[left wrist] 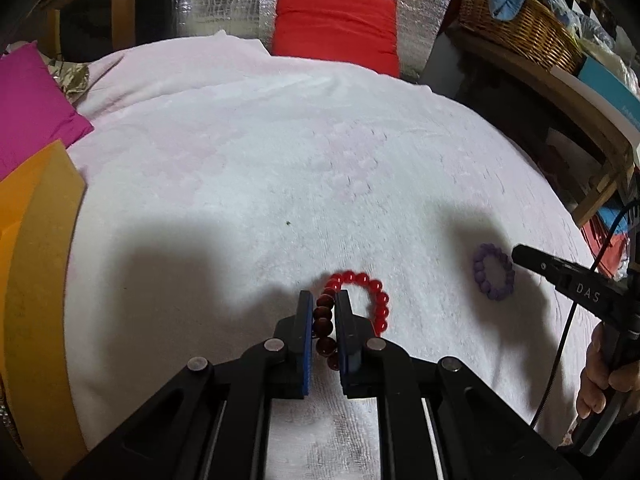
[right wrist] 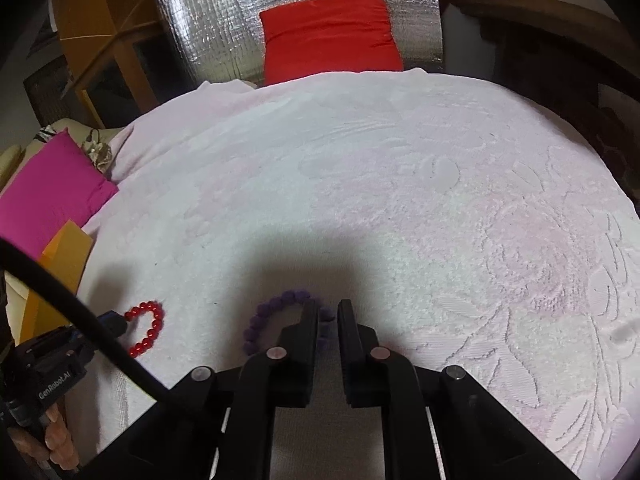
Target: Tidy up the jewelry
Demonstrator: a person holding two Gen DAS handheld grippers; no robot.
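A: Where is the left gripper (left wrist: 324, 300)?
B: Its jaws are clamped on one side of the red glass-bead bracelet (left wrist: 354, 312), which lies on the white textured towel (left wrist: 280, 160).
A: And the right gripper (right wrist: 329, 308)?
B: Its jaws are closed on the far side of the purple matte-bead bracelet (right wrist: 276, 314), lying on the same towel, well apart from the red one.
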